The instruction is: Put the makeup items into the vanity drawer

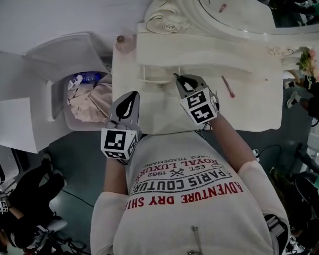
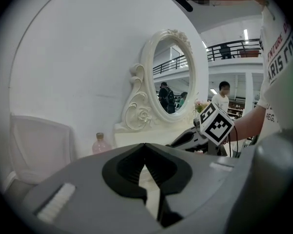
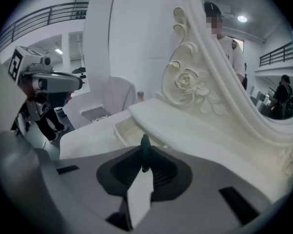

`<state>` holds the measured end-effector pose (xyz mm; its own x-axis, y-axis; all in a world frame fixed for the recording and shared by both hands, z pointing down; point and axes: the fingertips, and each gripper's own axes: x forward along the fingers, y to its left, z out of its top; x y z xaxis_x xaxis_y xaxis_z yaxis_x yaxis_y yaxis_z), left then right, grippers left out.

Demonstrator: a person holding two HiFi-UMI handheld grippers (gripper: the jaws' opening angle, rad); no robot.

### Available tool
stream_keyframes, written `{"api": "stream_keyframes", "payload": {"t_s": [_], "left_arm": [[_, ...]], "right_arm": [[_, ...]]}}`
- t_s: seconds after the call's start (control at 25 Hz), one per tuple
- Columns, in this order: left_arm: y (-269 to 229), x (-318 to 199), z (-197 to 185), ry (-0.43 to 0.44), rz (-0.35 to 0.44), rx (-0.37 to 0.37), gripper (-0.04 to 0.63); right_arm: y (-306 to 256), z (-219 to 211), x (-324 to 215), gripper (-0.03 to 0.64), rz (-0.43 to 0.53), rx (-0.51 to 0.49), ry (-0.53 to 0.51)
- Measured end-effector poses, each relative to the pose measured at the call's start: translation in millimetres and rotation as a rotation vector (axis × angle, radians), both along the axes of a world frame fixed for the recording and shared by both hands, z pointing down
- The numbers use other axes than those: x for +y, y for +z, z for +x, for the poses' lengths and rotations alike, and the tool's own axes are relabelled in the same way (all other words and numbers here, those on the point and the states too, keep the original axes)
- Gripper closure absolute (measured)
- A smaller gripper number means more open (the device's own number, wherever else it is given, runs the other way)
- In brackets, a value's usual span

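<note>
Right gripper view shows the right gripper point(image 3: 144, 149) with its jaws clamped on a thin dark green stick point(image 3: 145, 141), whose tip pokes up past the jaw ends. Just beyond it lies the small cream drawer point(image 3: 121, 129), pulled out from under the raised shelf of the white vanity table point(image 1: 255, 110). From overhead, that gripper point(image 1: 178, 78) sits at the right edge of the drawer point(image 1: 147, 74). To its right, a slim pink stick point(image 1: 227, 86) lies on the tabletop, well apart from the drawer.

The left gripper point(image 2: 144, 145) hangs nearer the person, off the table's left front edge, with its jaw tips pressed together and nothing between them. At the far left corner of the table stands a pink bottle with a brown cap point(image 2: 100, 144), and an oval mirror in a carved cream frame point(image 2: 172, 77) rises behind. A white bin of crumpled paper point(image 1: 61, 105) stands left of the table.
</note>
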<state>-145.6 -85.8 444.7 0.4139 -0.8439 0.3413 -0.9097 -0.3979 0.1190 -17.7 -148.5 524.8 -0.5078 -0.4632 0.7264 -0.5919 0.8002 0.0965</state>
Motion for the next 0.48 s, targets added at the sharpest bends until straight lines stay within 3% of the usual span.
{"api": "stream_keyframes", "payload": {"t_s": [0.32, 0.48], "left_arm": [[21, -4, -48, -0.028, -0.043, -0.009, 0.584], [27, -5, -58, -0.033, -0.055, -0.015, 0.584]], "right_arm": [[26, -62, -18, 0.563, -0.05, 0.049, -0.073], [27, -72, -17, 0.485, -0.084, 0.03, -0.074]]}}
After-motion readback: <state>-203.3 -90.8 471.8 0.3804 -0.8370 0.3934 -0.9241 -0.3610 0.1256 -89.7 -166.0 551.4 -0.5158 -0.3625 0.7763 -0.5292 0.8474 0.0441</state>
